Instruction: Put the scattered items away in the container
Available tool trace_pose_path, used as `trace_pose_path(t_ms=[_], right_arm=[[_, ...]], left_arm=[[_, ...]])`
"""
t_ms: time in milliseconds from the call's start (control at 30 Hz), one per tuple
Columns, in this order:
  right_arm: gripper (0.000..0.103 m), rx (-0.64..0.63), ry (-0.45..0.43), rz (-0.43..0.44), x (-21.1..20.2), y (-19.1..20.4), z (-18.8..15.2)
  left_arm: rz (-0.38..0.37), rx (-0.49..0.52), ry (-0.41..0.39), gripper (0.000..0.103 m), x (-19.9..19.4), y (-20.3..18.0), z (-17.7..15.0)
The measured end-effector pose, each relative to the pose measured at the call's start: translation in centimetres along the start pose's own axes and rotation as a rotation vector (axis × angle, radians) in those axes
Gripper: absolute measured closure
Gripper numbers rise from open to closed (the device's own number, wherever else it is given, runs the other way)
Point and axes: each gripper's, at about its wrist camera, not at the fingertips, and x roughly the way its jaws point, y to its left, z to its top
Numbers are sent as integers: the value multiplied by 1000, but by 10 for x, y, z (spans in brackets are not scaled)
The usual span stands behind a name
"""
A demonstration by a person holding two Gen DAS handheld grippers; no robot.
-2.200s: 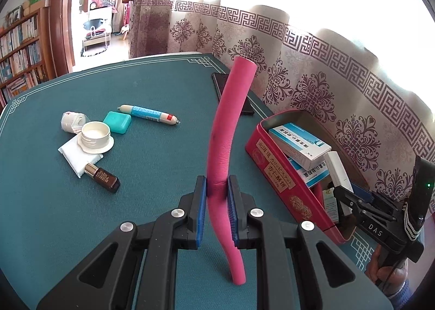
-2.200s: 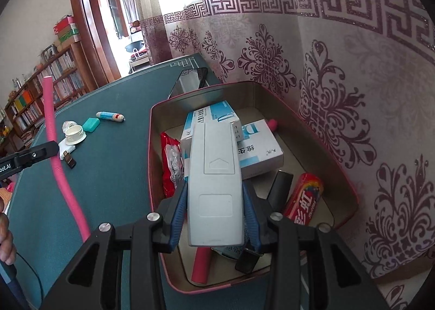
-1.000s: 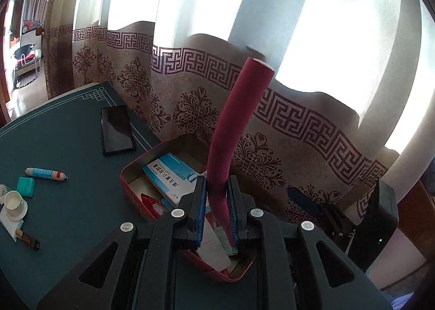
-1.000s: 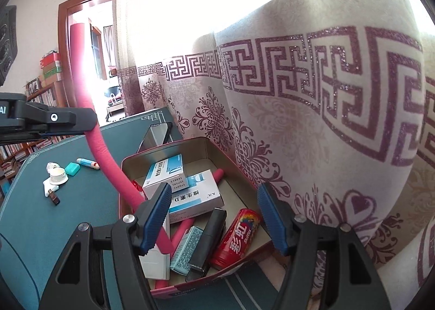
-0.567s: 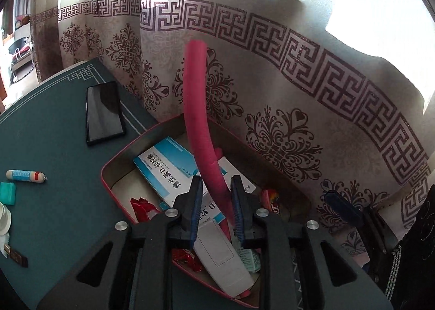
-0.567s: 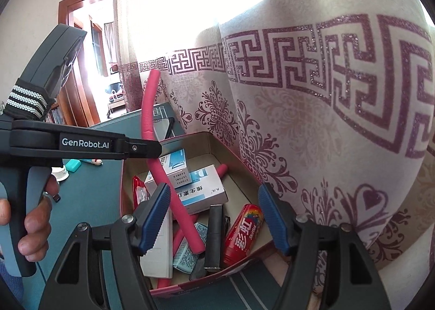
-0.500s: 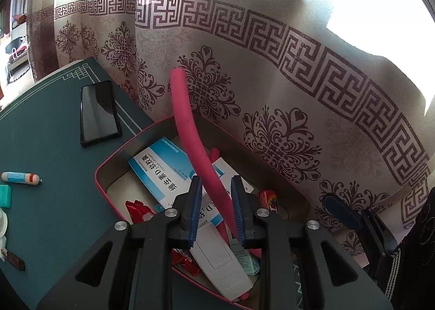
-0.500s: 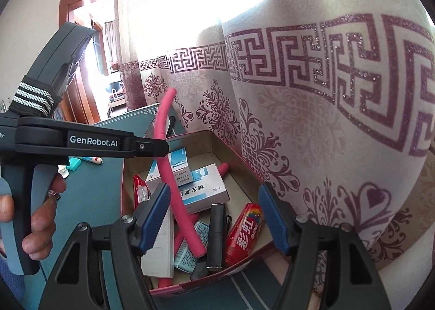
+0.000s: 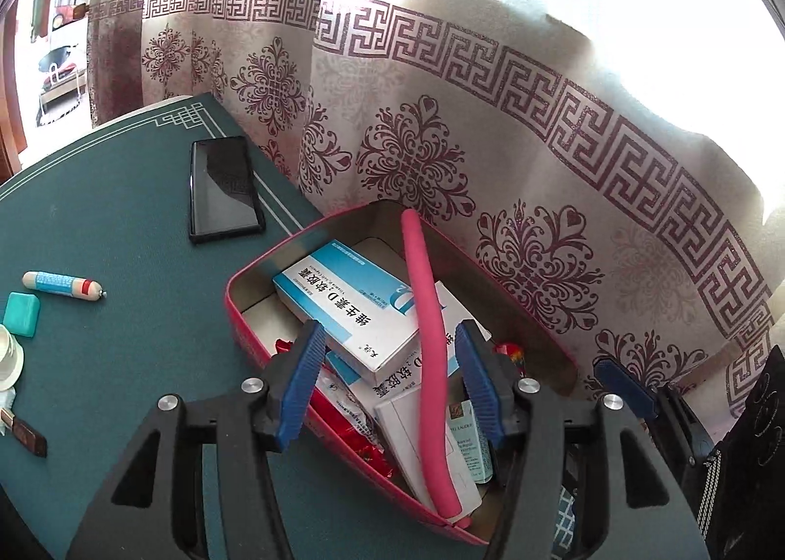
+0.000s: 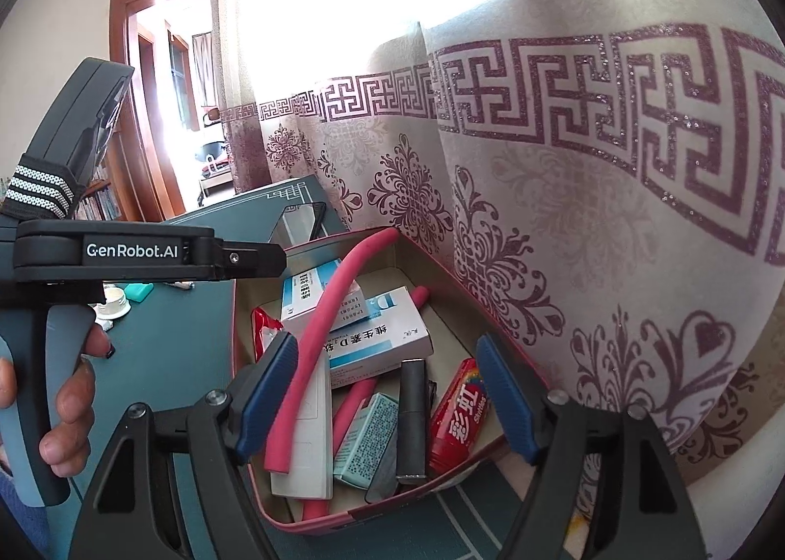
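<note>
A long pink foam stick (image 9: 427, 339) lies slantwise in the red tin (image 9: 235, 314), across the blue-and-white medicine boxes (image 9: 343, 309) and a white remote (image 9: 417, 442). My left gripper (image 9: 387, 344) hovers over the tin with its jaws opening. The stick lies between them, and neither pad touches it. In the right wrist view the foam stick (image 10: 319, 339) rests on the same boxes in the tin (image 10: 373, 518). My right gripper (image 10: 385, 349) hangs above the tin's near end, its jaws opening with nothing held.
On the green table (image 9: 122, 363) left of the tin lie a black phone (image 9: 223, 189), a blue-and-white tube (image 9: 64, 282), a teal case (image 9: 22, 314), a white jar (image 9: 7, 359) and a small brown bottle (image 9: 24, 432). A patterned curtain (image 9: 539, 167) hangs right behind the tin.
The left gripper sank toward the tin and let go of the pink foam stick, which tipped from upright to lying across the boxes. The right gripper's jaws spread a little wider.
</note>
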Motion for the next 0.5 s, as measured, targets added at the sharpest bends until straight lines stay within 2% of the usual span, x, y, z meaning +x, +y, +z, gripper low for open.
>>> trace_pose_path(t_ms=[300,500], right_arm=[[23,-12,7,34,2,18,1],[23,-57,12,88,4,48,1]], left_arm=[[164,-109,-49,44,-29,51,-18],[280,-189,-48,43,-46,97,-35]])
